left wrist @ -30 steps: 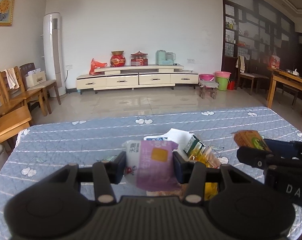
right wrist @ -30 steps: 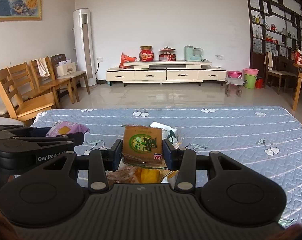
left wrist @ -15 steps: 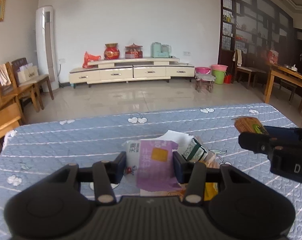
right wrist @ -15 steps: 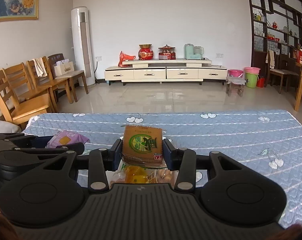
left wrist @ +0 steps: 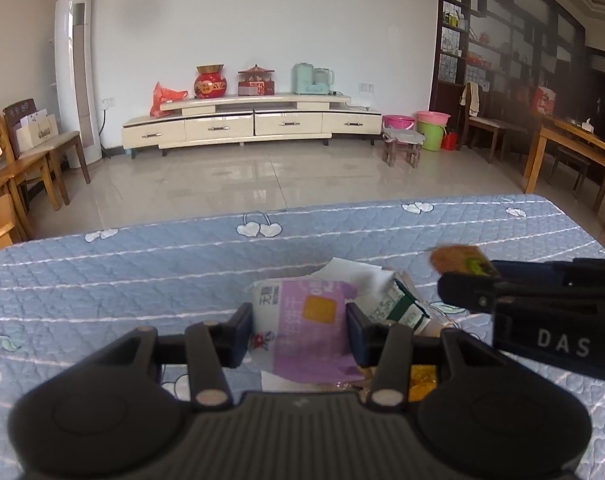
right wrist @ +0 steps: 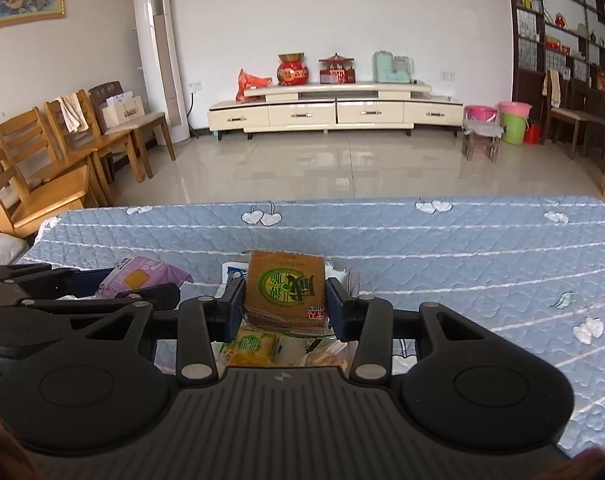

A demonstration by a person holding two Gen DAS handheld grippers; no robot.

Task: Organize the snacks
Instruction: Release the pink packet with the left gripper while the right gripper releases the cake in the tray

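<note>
Left claw (left wrist: 300, 330) clamped on soft purple packet (left wrist: 308, 324), right claw (right wrist: 284, 306) on stiffer brown packet (right wrist: 288, 290); both probably light, crushable, best pinched at flat sides.

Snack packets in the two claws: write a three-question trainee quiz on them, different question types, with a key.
1. True or false: the left claw is clamped on a purple packet.
2. Multiple choice: the brown packet in the right claw bears a printed emblem that is A) red, B) green, C) blue.
3. Fill in: under both claws, loose snacks lie on a quilted ____ cover with heart prints.

Key: 1 true; 2 B; 3 blue.
</note>
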